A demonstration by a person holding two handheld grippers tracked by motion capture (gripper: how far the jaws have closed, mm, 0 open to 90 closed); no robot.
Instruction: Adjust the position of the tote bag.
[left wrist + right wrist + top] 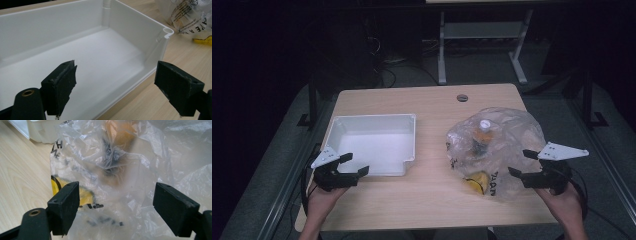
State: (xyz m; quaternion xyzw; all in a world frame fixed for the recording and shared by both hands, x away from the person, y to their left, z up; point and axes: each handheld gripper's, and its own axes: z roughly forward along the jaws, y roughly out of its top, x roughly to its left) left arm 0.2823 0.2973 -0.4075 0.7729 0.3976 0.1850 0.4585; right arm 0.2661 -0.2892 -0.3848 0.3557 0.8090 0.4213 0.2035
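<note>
Two hands enter from the table's near edge, each with a gripper. Left gripper point(353, 165) hovers at the near rim of the white plastic bin point(374, 121), jaws wide apart with nothing between them; its near jaw is over the bin floor, the other over the wooden table point(422, 195). Right gripper point(522, 163) points leftward at the crumpled clear plastic bag point(512, 127), jaws spread wide and gripping nothing, the bag just ahead. Lying right of the bin, the bag holds a white-capped bottle point(483, 131) pointing away, and something yellow point(477, 181) at its near end
</note>
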